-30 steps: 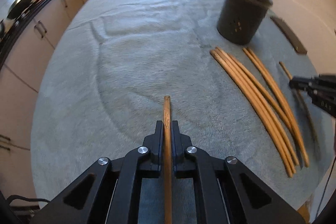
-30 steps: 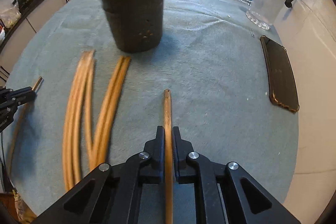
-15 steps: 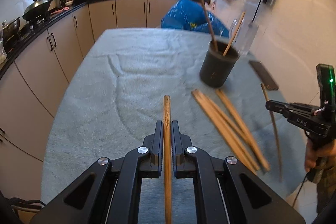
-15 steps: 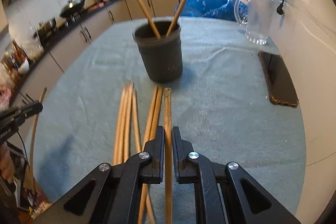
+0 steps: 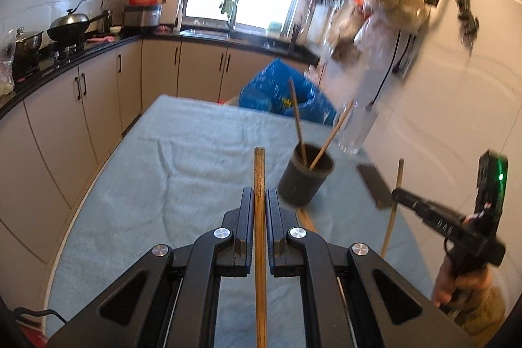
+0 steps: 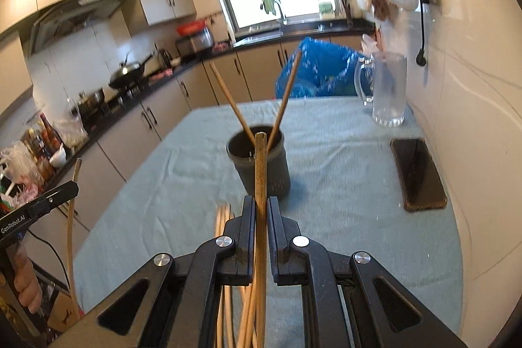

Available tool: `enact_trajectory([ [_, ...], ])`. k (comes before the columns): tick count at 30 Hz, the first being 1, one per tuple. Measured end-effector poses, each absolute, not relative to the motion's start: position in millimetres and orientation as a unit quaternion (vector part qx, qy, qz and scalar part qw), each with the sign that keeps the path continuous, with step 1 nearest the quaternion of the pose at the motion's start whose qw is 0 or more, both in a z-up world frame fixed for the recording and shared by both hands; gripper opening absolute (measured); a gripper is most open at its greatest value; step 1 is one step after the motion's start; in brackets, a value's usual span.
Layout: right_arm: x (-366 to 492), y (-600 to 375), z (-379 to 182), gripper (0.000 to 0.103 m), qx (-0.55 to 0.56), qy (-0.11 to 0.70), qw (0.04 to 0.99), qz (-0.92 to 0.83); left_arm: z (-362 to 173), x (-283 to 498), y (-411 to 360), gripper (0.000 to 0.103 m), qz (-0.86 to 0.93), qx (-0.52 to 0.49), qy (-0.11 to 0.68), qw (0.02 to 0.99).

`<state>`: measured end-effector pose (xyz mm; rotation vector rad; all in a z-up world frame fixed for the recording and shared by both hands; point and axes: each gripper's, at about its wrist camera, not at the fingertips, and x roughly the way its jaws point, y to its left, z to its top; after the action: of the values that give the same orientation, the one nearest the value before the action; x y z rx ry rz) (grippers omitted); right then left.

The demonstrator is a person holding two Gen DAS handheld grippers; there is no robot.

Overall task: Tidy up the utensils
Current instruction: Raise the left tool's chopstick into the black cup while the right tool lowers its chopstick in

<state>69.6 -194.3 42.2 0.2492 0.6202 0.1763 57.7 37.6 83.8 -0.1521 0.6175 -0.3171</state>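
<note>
Chopsticks, thin brown wood, sit clamped in left tool [image 5: 260, 201] and right tool [image 6: 261, 204].

I see 2 tan chopsticks [image 6: 284, 93] in a dark grey cup [image 6: 261, 167], on a pale teal cloth [image 6: 342, 172], beside a crumpled blue bag [image 6: 323, 70].

Left gripper [image 5: 260, 201]: raised above the tabletop's near edge, fingers [image 5: 247, 207] closed on a chopstick [image 5: 260, 172], level, pointing forward. Right gripper [image 6: 261, 211]: likewise raised, fingers [image 6: 275, 214] clamped on a second chopstick [image 6: 261, 165], held in a bare hand [image 5: 456, 282].
</note>
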Motion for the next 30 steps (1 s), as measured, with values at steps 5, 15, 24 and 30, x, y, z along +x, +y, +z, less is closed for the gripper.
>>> enact_trajectory([
  [5, 74, -202, 64, 0.007, 0.146, 0.269, 0.949, 0.082, 106, 71, 30, 0.006, -0.157, -0.09, 0.273, 0.945],
  [15, 102, -220, 121, 0.008, 0.168, 0.204, 0.962, 0.074, 144, 115, 6, 0.006, -0.161, -0.115, 0.231, 0.953],
  [24, 155, -215, 162, 0.008, 0.174, 0.136, 0.973, 0.061, 173, 179, -26, 0.006, -0.16, -0.147, 0.194, 0.957],
  [30, 188, -211, 151, 0.008, 0.165, 0.117, 0.979, 0.03, 162, 228, -51, 0.006, -0.144, -0.153, 0.193, 0.959],
])
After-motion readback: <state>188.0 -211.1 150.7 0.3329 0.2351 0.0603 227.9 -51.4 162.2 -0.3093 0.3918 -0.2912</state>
